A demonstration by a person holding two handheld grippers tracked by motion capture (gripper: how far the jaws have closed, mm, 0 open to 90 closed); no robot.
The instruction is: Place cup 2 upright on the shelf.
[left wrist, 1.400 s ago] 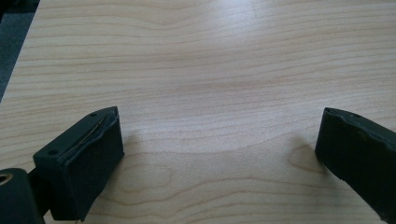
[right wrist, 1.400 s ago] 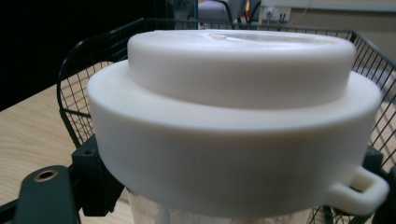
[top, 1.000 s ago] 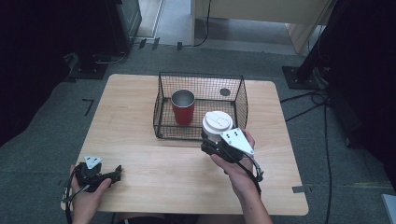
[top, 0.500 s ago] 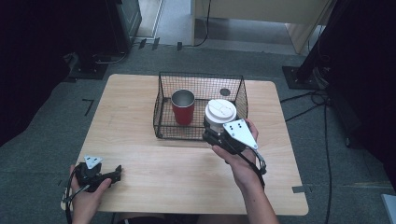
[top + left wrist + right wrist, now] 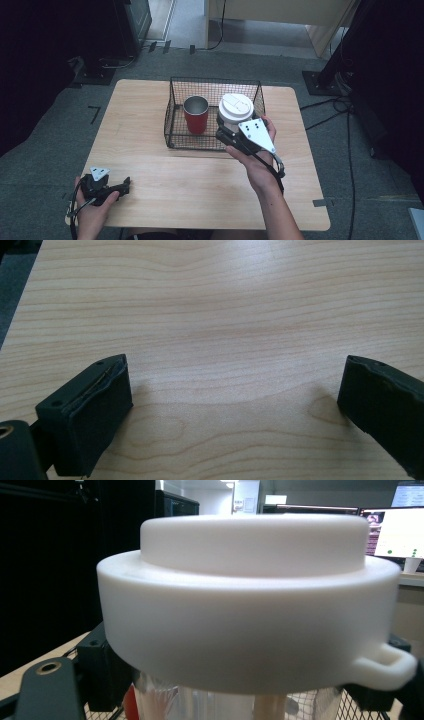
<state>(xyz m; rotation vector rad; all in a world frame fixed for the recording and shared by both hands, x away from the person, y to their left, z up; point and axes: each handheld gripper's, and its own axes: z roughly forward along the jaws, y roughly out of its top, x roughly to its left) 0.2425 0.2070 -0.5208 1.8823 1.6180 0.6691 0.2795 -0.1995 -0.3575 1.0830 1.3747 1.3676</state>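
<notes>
No brand, label or legible writing is seen on any object.

In the high view, a pale wooden table (image 5: 200, 185) with rounded corners and visible grain is shown on grey carpet. A black wire basket (image 5: 175, 135), square-meshed and rectangular, is set at the far middle of the table. Inside it, at its left, a red cup (image 5: 196, 116) with a shiny metal rim and interior stands upright. A clear cup with a white lid (image 5: 235, 108) is held upright over the basket's right part, at the height of its rim; whether it touches the basket cannot be told. The right gripper (image 5: 226, 131), black with a grey three-cornered plate on top, is clamped on this cup below the lid. The left gripper (image 5: 124, 184) is rested on the table's near left corner, held in the left hand (image 5: 92, 212), well apart from the basket.

In the left gripper view, two blocky black jaws with matte padded faces are seen set wide apart over bare wood, with nothing between them.

In the right gripper view, the lid, a smooth, matte white plastic disc with a raised centre and a small loop tab at its right edge, is seen close up. Under it, a transparent ribbed wall is seen, with the black jaws closed against both sides and basket mesh below.
</notes>
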